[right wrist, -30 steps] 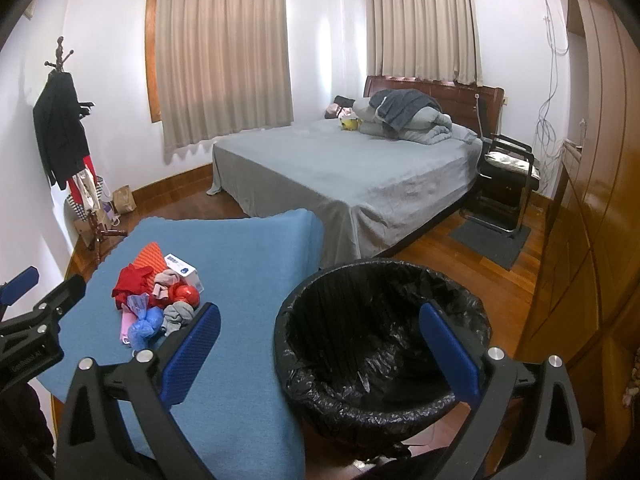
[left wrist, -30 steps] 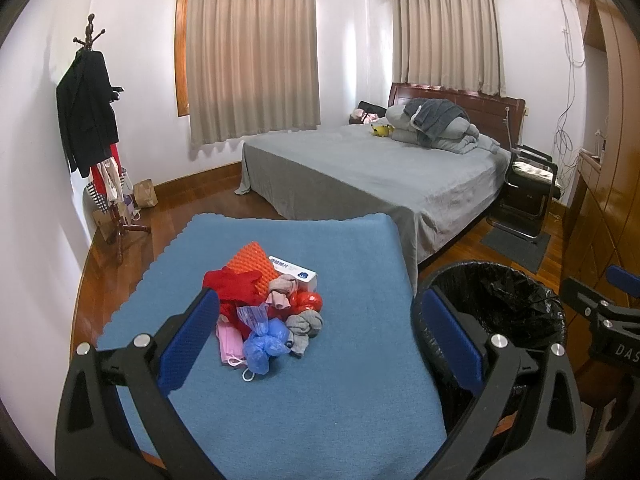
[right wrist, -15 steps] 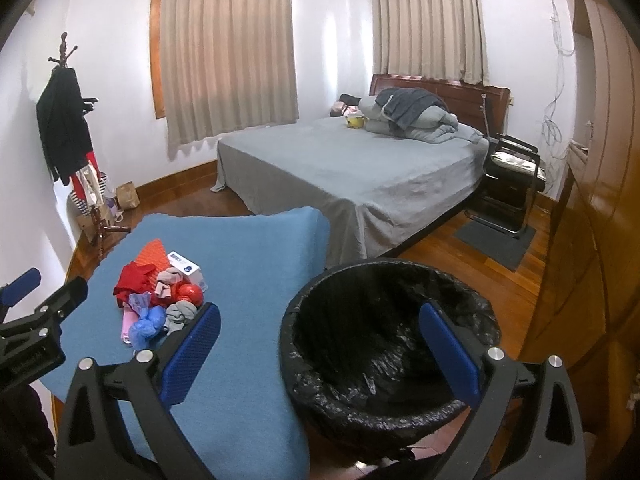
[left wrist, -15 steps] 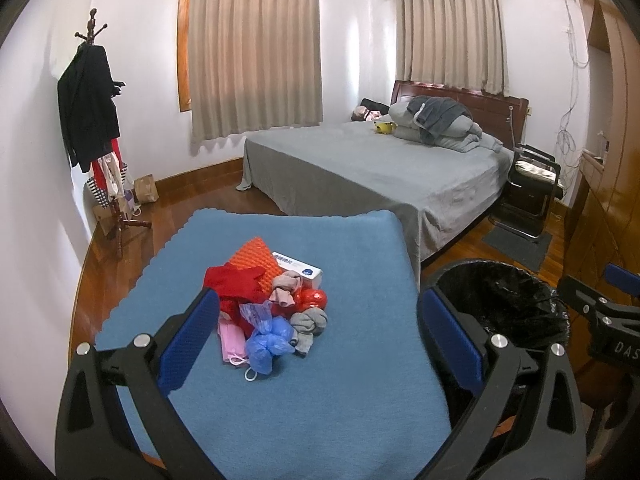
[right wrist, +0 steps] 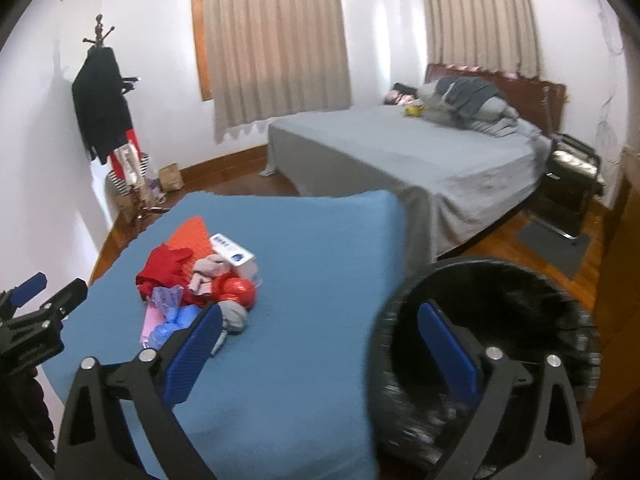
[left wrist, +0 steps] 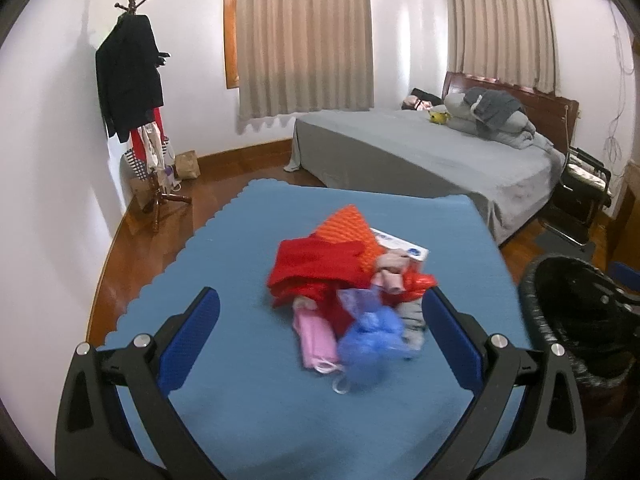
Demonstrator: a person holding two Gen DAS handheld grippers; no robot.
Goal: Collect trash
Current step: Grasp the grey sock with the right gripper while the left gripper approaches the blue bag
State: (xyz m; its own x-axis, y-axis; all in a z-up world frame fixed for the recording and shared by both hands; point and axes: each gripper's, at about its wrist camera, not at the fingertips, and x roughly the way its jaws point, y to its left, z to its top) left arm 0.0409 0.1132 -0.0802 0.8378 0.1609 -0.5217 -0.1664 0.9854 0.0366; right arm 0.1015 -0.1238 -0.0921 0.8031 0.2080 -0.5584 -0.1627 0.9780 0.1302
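Note:
A heap of trash [left wrist: 352,284] lies on the blue-covered table [left wrist: 248,392]: red cloth, orange mesh, a white box, a pink mask, a blue plastic bag [left wrist: 370,344]. My left gripper [left wrist: 320,336] stands open just before the heap, the blue bag between its fingertips' line. In the right wrist view the heap [right wrist: 200,284] sits left of centre, and my right gripper [right wrist: 320,344] is open over the table's right edge, beside the black-lined bin [right wrist: 492,344]. The bin [left wrist: 580,320] also shows at the left wrist view's right edge.
A grey bed [left wrist: 432,160] stands behind the table. A coat rack [left wrist: 136,120] with clothes is by the left wall. A black chair [right wrist: 572,184] and a wooden wardrobe [right wrist: 620,280] are at the right.
Both grippers have moved forward and left toward the heap, which now looks larger. The bin has slid toward the right of each view. Both stay open.

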